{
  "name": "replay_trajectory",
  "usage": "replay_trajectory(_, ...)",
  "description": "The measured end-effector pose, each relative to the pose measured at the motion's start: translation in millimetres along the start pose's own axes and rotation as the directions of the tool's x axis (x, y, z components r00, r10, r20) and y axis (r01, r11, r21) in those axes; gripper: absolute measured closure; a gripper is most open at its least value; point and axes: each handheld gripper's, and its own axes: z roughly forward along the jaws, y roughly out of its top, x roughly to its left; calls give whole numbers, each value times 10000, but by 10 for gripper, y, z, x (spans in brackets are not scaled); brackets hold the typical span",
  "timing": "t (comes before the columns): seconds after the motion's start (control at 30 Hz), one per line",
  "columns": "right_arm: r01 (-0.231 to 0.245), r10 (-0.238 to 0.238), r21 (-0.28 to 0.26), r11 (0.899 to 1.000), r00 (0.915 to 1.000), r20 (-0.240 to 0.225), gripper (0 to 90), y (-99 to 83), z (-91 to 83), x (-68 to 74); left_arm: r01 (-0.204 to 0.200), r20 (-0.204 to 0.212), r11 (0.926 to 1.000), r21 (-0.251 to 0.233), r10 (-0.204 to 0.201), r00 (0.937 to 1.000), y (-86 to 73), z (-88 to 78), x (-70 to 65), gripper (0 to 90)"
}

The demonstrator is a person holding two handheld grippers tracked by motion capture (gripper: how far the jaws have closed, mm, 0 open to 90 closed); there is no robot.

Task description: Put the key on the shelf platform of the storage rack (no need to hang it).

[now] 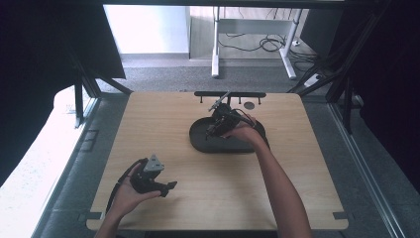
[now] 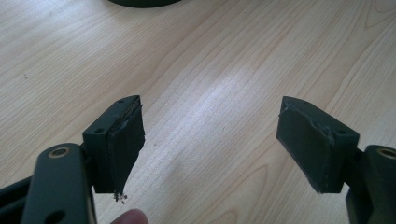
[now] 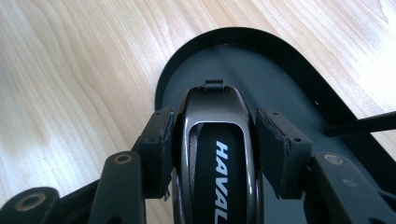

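A glossy black car key (image 3: 217, 154) with a dark chrome rim and white letters reading "HAVAL" sits between the jaws of the right gripper (image 3: 212, 140). Both pads press its sides, so the gripper is clenched on it. The key is smooth and rounded, with a small loop at its far end; its near end is cut off by the bottom of the right gripper view. It is held over a flat, matte black oval tray (image 3: 285, 56) with a low raised rim. Whether the key touches the tray floor cannot be told. In the high view the key is too small to make out within the right gripper (image 1: 224, 118), above the tray (image 1: 200, 144) at the middle of the table (image 1: 297, 173).

The table is pale wood with a fine straight grain and rounded corners. There is one key and one tray.

The left gripper (image 1: 151, 176) is held at the near left of the table, well apart from the tray. In its own view the left gripper (image 2: 210, 144) stands released, jaws wide apart with bare wood between them. Its two pads (image 2: 126, 140) are worn and frayed at the edges. A fingertip (image 2: 128, 217) is cut off at the bottom edge.
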Motion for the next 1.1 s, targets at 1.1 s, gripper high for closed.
replay_trajectory(1.1, -96, 90, 453, 9989, 9999, 142, 493, -28, 388, -99, 35, 25, 10000, -36, -35, 10000, -7, -8, 8, 235)
